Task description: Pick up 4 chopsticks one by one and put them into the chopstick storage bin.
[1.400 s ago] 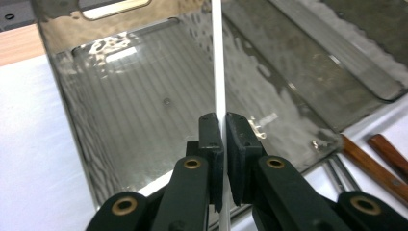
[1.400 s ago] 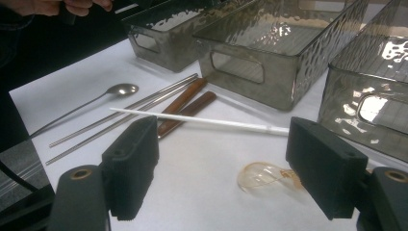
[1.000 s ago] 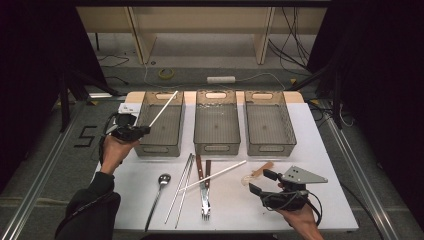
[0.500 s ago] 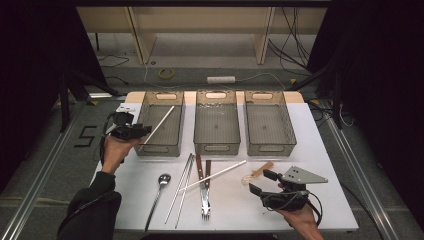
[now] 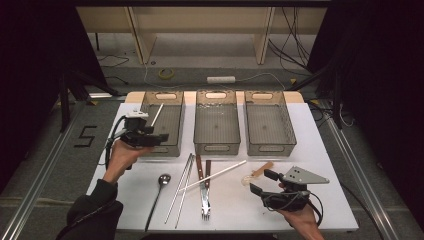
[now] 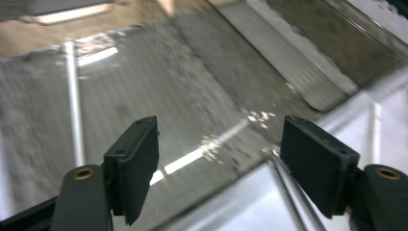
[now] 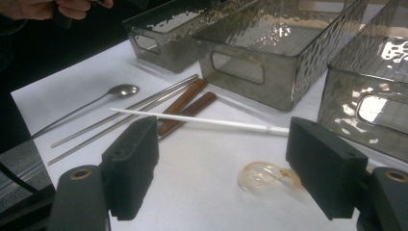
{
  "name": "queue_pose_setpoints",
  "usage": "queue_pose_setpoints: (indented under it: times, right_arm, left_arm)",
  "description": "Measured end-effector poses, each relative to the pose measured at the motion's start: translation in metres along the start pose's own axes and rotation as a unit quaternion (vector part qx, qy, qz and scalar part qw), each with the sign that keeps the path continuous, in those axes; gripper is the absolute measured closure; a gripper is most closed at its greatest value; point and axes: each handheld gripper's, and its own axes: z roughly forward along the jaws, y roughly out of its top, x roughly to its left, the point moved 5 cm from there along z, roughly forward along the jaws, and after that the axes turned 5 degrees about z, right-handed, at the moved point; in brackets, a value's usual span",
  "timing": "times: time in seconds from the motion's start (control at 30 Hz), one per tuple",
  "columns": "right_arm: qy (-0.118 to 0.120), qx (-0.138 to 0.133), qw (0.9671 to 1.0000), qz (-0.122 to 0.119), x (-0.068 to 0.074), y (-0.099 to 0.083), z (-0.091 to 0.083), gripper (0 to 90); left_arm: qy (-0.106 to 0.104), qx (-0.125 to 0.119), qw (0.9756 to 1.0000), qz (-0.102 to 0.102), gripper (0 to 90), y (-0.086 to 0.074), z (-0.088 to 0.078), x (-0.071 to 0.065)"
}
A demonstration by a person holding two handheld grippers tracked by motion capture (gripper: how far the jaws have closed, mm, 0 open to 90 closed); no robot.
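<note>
My left gripper (image 5: 159, 138) (image 6: 219, 159) hovers at the near left corner of the left grey bin (image 5: 176, 102). Its jaws have just been opening and stand open with nothing between them. A white chopstick (image 5: 157, 114) (image 6: 74, 110) lies inside that bin, free of the pads. My right gripper (image 5: 262, 181) (image 7: 221, 163) rests open low over the table's near right. A clear spoon with a wooden handle (image 5: 248, 179) (image 7: 264, 175) lies just in front of its jaws, untouched. A second white chopstick (image 5: 215, 175) (image 7: 202, 122) lies slanted across the table's middle.
The middle bin (image 5: 216, 145) and right bin (image 5: 270, 145) stand in a row behind the cutlery. A metal spoon (image 5: 162, 180) (image 7: 120, 90), metal chopsticks (image 5: 182, 187) (image 7: 120, 120) and a wooden-handled fork and knife (image 5: 204, 190) (image 7: 187, 103) lie on the white table (image 5: 320, 150).
The left gripper held the white chopstick slanted over the left bin; its jaws opened and the chopstick now lies in the bin. The left hand drew slightly right and nearer. The right gripper kept still.
</note>
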Motion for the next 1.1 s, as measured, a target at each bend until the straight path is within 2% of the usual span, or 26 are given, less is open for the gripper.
queue_pose_setpoints:
  times: [0.13,0.3,0.4,0.57,0.9,1.03,1.1]
  right_arm:
    - [0.0,0.001,1.0,-0.002,0.001,0.0,0.0,28.2]
    - [0.001,0.001,1.0,-0.001,0.0,0.0,0.0,28.2]
    - [0.001,0.0,1.0,-0.001,0.001,0.0,0.0,28.2]
    - [0.001,0.001,1.0,-0.002,0.001,0.0,0.0,28.2]
    - [0.001,0.002,1.0,-0.002,0.001,0.0,0.0,28.2]
    - [0.0,0.004,1.0,-0.003,0.001,-0.001,0.001,28.2]
    - [0.001,0.002,1.0,-0.003,0.001,0.0,0.001,28.3]
  left_arm:
    - [-0.019,0.009,0.9997,0.016,26.2,-0.002,0.003,-0.016]
    - [-0.033,0.022,0.9987,0.032,24.7,-0.006,0.005,-0.033]
    - [-0.043,0.036,0.9974,0.045,23.5,-0.009,0.008,-0.046]
    - [-0.057,0.044,0.9959,0.055,22.8,-0.011,0.009,-0.061]
    - [-0.079,0.082,0.9898,0.086,22.8,-0.019,0.02,-0.087]
    - [-0.089,0.103,0.9851,0.106,23.7,-0.023,0.025,-0.098]
    - [-0.093,0.11,0.9835,0.11,24.4,-0.025,0.027,-0.103]
